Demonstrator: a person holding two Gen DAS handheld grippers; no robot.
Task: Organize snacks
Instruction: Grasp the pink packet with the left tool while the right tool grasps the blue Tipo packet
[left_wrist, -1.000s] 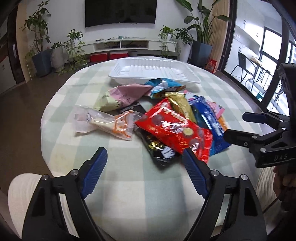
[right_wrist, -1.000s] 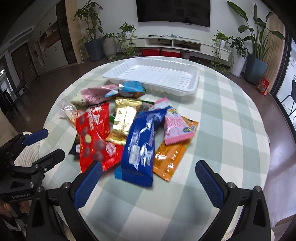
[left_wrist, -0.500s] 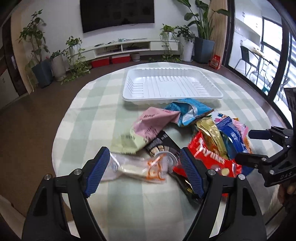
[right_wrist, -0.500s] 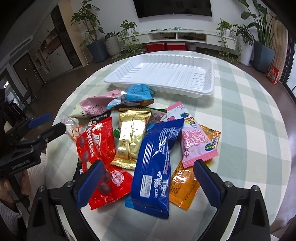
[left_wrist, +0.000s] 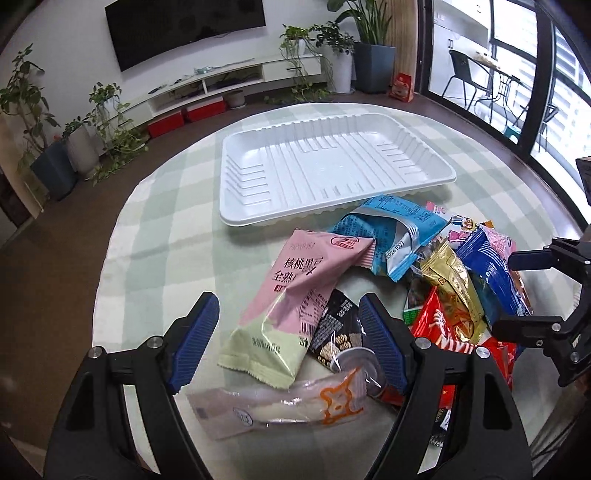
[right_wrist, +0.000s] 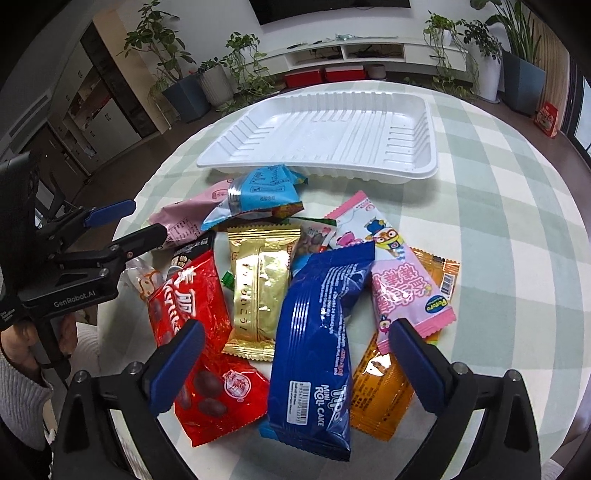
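A heap of snack packets lies on the checked round table in front of an empty white tray. My left gripper stands open over the pink-and-green packet, with a black packet and a clear wrapped snack beside it; its pads touch nothing. My right gripper stands open above the blue roll cake packet, with the red packet to its left and the orange packet to its right. A gold packet, a pink cartoon packet and a light blue packet lie further back.
The table's green checked cloth is bare to the right of the heap. Potted plants, a low white TV shelf and a wall screen stand behind the table. A person's hand in a pale sleeve holds the left gripper.
My left gripper has swung left and forward, from over the red packet to over the pink-and-green one. My right gripper has come closer over the blue roll cake packet. Both stay open.
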